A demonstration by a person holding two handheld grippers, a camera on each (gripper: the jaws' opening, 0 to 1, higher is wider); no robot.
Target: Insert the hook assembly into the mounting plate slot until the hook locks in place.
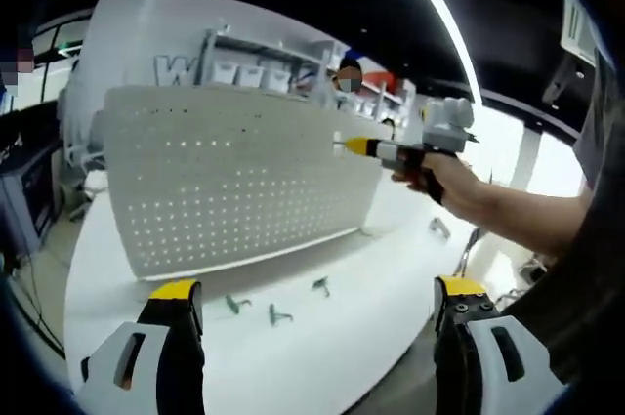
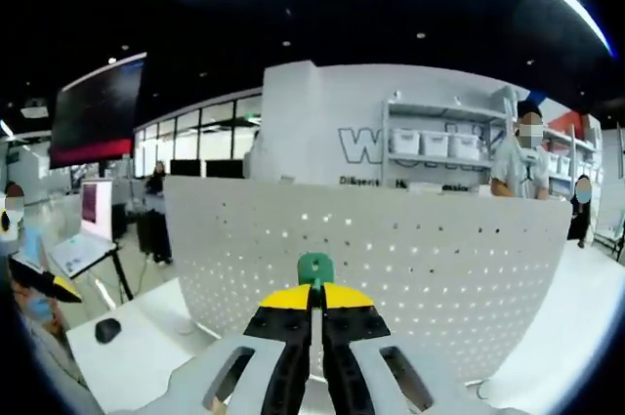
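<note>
In the left gripper view, the left gripper [image 1: 317,303] hangs with its jaws wide apart and nothing between them, above the white counter [image 1: 381,269]. Three green hooks [image 1: 279,315] lie loose on it before the upright white pegboard [image 1: 234,181]. The right gripper [image 1: 344,145], held in a hand [image 1: 430,173], reaches the board's upper right edge.

In the right gripper view, the right gripper [image 2: 314,300] has its jaws pressed together on a green hook [image 2: 315,268], right at the pegboard [image 2: 439,259]. Behind stand shelves with white bins [image 2: 435,145].
</note>
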